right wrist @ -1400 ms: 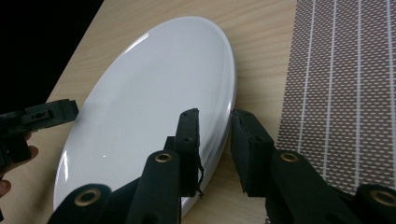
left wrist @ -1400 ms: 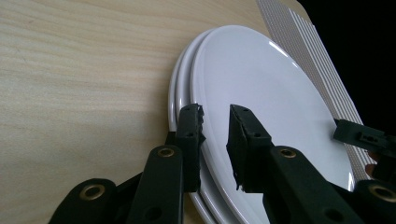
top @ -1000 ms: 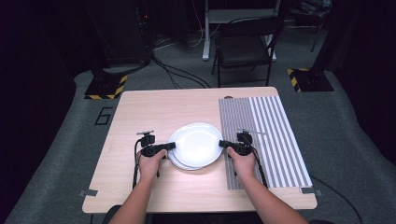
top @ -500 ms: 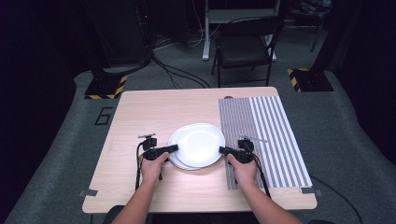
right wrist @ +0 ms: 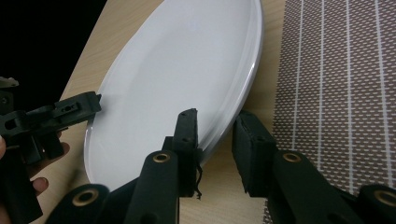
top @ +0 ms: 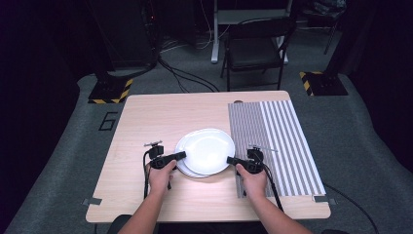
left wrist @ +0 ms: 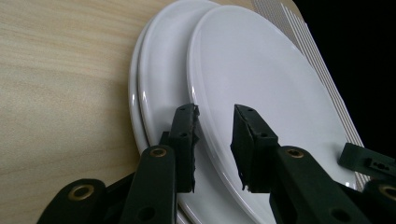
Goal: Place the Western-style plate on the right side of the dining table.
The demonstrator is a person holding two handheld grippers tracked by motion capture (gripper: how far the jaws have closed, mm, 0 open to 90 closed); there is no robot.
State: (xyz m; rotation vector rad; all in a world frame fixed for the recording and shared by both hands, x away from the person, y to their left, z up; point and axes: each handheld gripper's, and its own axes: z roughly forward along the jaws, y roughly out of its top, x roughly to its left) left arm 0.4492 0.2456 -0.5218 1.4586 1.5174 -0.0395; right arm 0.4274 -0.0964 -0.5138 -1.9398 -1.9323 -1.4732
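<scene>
A stack of white plates (top: pixel 184 169) lies on the wooden table (top: pixel 146 122). The top plate (top: pixel 207 148) (left wrist: pixel 261 84) (right wrist: pixel 177 70) sits offset toward the far right of the plates below (left wrist: pixel 154 70). My left gripper (top: pixel 182 155) (left wrist: pixel 215 112) is at its left rim; the jaws have just been closing, one above and one below the rim, shut on it. My right gripper (top: pixel 230 159) (right wrist: pixel 215 119) is at the right rim; its jaws have likewise just been closing and are shut on it. Each gripper view shows the other gripper across the plate.
A grey striped mat (top: pixel 277 141) (right wrist: pixel 336 93) covers the table's right part, just beside the plates. Behind the table stand a black chair (top: pixel 255 53) and floor cables. Bare wood lies to the left of and behind the plates.
My right gripper has slid a little along the plate's rim toward the near edge of the table. The left hand and the plates have hardly moved.
</scene>
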